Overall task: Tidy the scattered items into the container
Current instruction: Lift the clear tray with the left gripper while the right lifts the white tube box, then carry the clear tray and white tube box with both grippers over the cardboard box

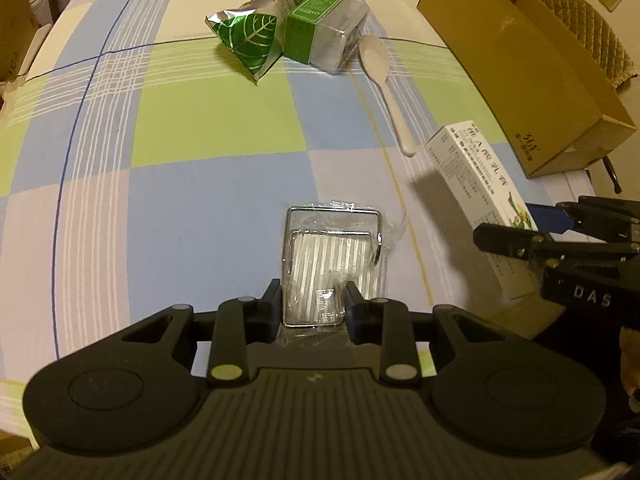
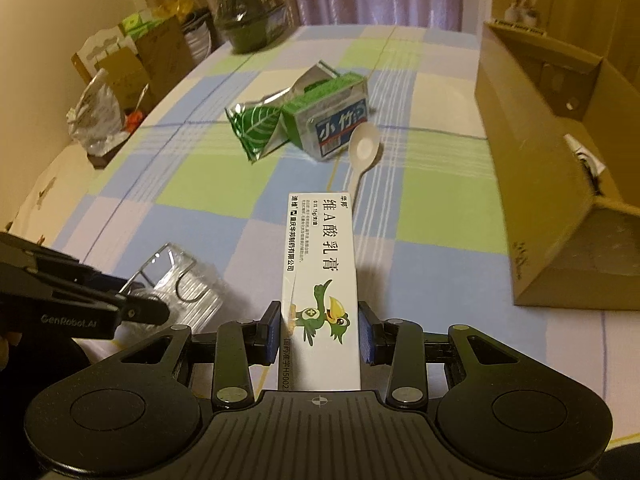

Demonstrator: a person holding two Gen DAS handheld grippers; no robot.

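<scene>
Left wrist view: left gripper (image 1: 312, 304) clamped tight on clear plastic packet of white sticks in a wire frame (image 1: 332, 264), lifted over checked blue-green tablecloth (image 1: 192, 168).
Right wrist view: right gripper (image 2: 319, 334) closed onto long white carton with green bird print (image 2: 320, 280).
Container: brown cardboard box (image 2: 560, 184) at 2 o'clock, well apart.
Scattered: white plastic spoon (image 2: 362, 152), green-silver foil packs (image 2: 300, 120) at 12 o'clock.

Checked cloth (image 1: 200, 128) matt, woven. Foil pouch (image 1: 248, 36) glossy, crinkled. Spoon (image 1: 380, 72) smooth white plastic. Cardboard box (image 2: 552, 184) matt brown. Ointment carton (image 2: 320, 272) smooth paperboard. Straw pack (image 1: 320, 256) clear shiny film, chrome wire frame.
</scene>
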